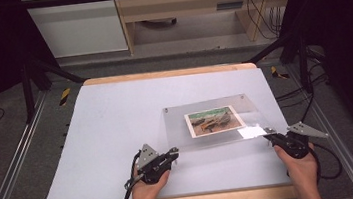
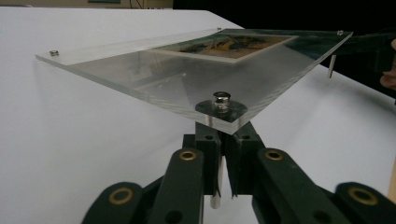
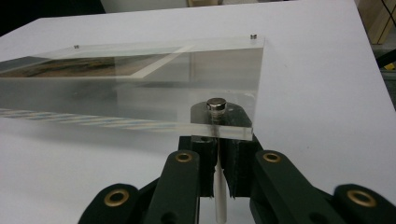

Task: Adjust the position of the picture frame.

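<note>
Lying across most of the high view, the white table (image 1: 118,136) left broad bare room to the left of and in front of the clear frame (image 1: 206,111), with a wooden edge strip along the far side and the near side. Beyond the frame, bare white ran to the far edge; to the right of the frame, only a narrow band remained before the table's right edge.

The frame, a clear plastic panel with small metal studs at its corners, sat on the right half of the table, raised off the surface on thin legs. Sandwiched inside it was a photo (image 1: 214,121) with a white border, nearer the frame's right side than its left.

At the frame's near left corner, the left gripper (image 1: 173,155) had its jaws pressed together on the leg (image 2: 215,198) under that corner's stud (image 2: 221,101); no earlier view bears on it. At the frame's near right corner, the right gripper (image 1: 269,134) likewise pinched the white leg (image 3: 219,196) below that corner's stud (image 3: 216,104), jaws drawn close around it. Both hands came in from the table's near edge, well apart, with the frame's near edge between them.
</note>
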`<move>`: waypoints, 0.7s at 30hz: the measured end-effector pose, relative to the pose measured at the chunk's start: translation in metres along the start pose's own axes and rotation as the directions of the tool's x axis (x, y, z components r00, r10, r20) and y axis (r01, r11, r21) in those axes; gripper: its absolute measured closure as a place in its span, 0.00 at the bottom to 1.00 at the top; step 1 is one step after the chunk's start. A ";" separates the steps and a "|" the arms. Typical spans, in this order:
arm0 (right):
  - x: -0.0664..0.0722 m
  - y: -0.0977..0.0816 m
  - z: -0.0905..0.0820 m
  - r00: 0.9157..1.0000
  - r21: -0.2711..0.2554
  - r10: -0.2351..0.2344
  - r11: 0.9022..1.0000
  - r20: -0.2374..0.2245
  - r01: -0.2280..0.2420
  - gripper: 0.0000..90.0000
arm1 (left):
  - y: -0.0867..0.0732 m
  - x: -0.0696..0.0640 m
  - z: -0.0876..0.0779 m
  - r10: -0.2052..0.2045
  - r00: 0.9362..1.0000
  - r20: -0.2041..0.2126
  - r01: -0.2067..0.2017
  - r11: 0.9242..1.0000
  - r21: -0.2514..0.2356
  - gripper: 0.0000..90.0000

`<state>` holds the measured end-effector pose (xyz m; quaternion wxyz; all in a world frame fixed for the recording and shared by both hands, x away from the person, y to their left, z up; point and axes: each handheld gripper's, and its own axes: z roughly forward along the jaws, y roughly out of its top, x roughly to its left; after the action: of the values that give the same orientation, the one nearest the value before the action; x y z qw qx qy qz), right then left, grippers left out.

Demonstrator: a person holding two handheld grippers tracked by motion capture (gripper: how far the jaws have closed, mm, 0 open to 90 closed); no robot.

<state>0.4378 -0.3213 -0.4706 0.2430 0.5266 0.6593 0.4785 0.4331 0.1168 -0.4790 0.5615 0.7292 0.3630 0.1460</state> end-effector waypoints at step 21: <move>0.004 0.005 0.003 0.999 -0.012 -0.032 0.999 0.014 0.033 0.94 | 0.012 0.003 0.004 0.002 1.000 0.000 -0.002 1.000 0.016 0.93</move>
<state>0.4411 -0.3169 -0.4666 0.2586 0.5177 0.6631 0.4748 0.4422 0.1144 -0.4701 0.5555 0.7341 0.3632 0.1437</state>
